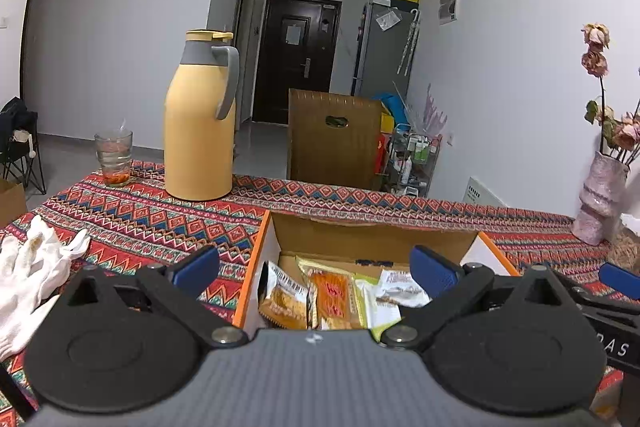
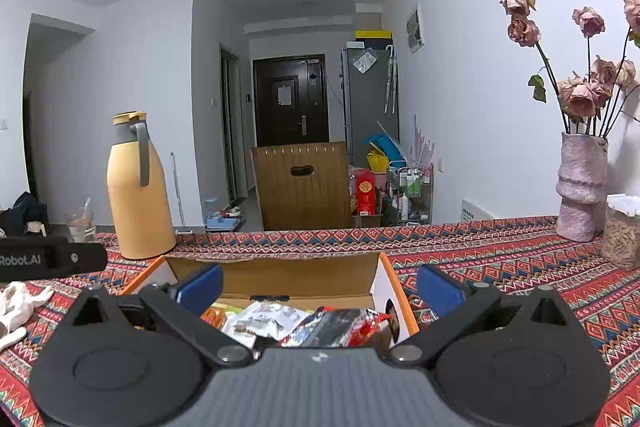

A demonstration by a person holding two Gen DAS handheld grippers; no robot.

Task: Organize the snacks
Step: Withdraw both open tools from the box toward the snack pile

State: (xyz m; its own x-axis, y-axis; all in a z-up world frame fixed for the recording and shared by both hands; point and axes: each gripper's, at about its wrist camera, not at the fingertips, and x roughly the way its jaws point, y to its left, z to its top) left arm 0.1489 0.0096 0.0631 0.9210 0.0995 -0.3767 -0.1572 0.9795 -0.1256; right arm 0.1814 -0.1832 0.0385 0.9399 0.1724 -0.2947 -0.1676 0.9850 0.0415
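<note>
Since the snack packets (image 1: 320,297) already lie in the cardboard box (image 1: 372,233), I hold my left gripper (image 1: 316,267) and right gripper (image 2: 318,285) spread wide, empty, above it

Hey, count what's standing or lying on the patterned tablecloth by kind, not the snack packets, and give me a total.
Cardboard snack box: 1
Yellow thermos jug: 1
Drinking glass: 1
Pink vase of dried roses: 1
Clear jar with brown contents: 1
White gloves in a bunch: pair count unclear, counted as 1
Total: 6
</note>
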